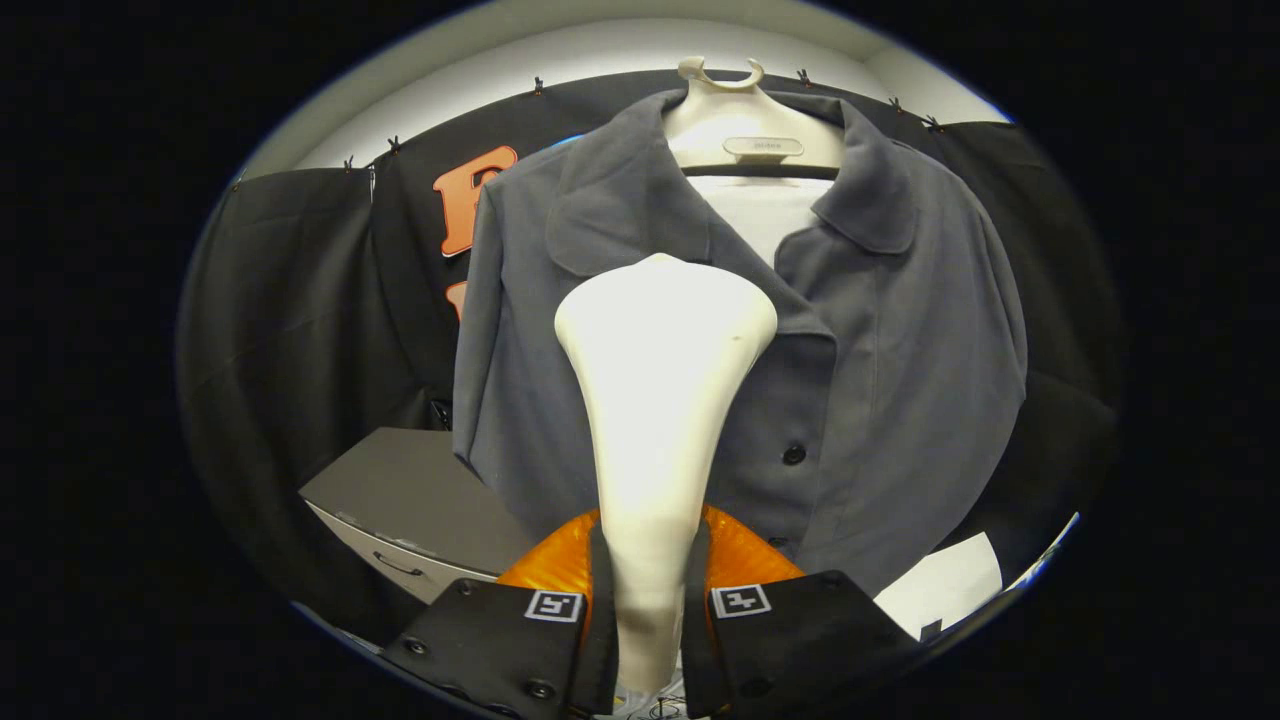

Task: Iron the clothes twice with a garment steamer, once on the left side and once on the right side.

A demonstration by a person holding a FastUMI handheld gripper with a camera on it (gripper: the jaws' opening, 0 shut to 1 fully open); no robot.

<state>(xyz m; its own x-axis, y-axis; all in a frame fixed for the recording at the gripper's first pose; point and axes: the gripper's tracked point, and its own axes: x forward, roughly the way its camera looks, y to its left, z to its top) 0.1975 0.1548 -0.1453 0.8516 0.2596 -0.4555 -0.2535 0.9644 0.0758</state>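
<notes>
A grey button-up shirt [900,330] hangs on a cream hanger [745,125] straight ahead, its collar open over a white inner layer [765,215]. My gripper [650,600] is shut on the narrow handle of a white garment steamer [660,380]. The steamer stands upright between my fingers, and its wide head reaches up over the shirt's left chest, just below the collar. Whether the head touches the cloth is hidden by the steamer's own body. Two dark buttons [793,455] run down the placket to the right of the handle.
A grey cabinet [420,500] with a drawer handle stands low to the left of the shirt. A white sheet [945,590] lies low on the right, beyond the fingers. Black cloth [290,330] hangs behind and beside the shirt.
</notes>
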